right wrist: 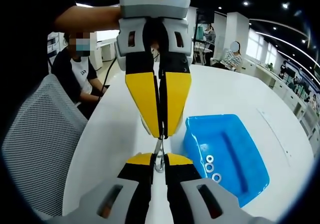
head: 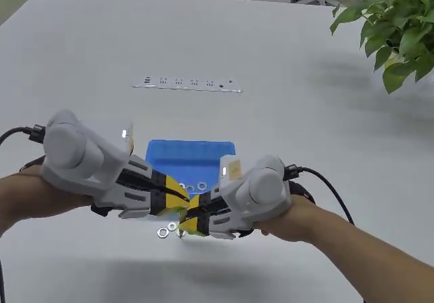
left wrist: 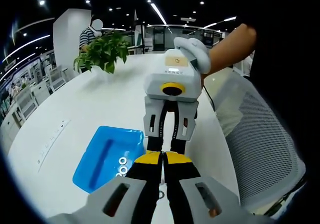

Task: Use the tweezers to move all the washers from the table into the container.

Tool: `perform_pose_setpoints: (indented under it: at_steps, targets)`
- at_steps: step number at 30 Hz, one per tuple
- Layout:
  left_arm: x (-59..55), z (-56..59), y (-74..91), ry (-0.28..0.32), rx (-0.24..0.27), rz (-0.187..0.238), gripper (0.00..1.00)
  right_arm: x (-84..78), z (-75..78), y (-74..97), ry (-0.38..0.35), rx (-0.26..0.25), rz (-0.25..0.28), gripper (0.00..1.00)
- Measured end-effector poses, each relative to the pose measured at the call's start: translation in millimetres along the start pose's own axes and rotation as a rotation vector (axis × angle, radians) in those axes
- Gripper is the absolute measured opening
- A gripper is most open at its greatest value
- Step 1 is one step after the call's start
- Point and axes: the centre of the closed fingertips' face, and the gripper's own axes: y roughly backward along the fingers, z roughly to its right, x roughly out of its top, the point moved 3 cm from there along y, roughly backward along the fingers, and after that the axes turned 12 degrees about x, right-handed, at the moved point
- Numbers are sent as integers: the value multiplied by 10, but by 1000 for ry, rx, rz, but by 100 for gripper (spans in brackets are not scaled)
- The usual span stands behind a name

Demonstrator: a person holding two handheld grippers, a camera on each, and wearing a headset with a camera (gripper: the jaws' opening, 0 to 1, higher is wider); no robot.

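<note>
At the container's (head: 190, 155) near edge, left tool (left wrist: 162, 156) and right tool (right wrist: 159, 159) both clamp the tweezers (right wrist: 159, 153), jaws narrow. An uneven release could drop them onto the washers (head: 163, 232) lying on the worktop (head: 271, 79) beneath.

I can read no word or number here. In the left gripper view, the tan label (left wrist: 176, 61) and the line of print under it, at 12 o'clock on the right gripper (left wrist: 166, 146), are too small. The marks on the strip (head: 186, 84) at 12 o'clock on the table (head: 305, 113) are blurred.
</note>
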Motion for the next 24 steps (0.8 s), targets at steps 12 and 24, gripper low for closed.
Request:
perform_pose_setpoints:
  at_steps: [12,24]
  targets:
    - [-25,-2,26,4,2,-6,5,8,-4,-37,0,-10,10,7]
    - [-6,31,43,9,20,0,6,24,-21,-26,7,-33,-5,7]
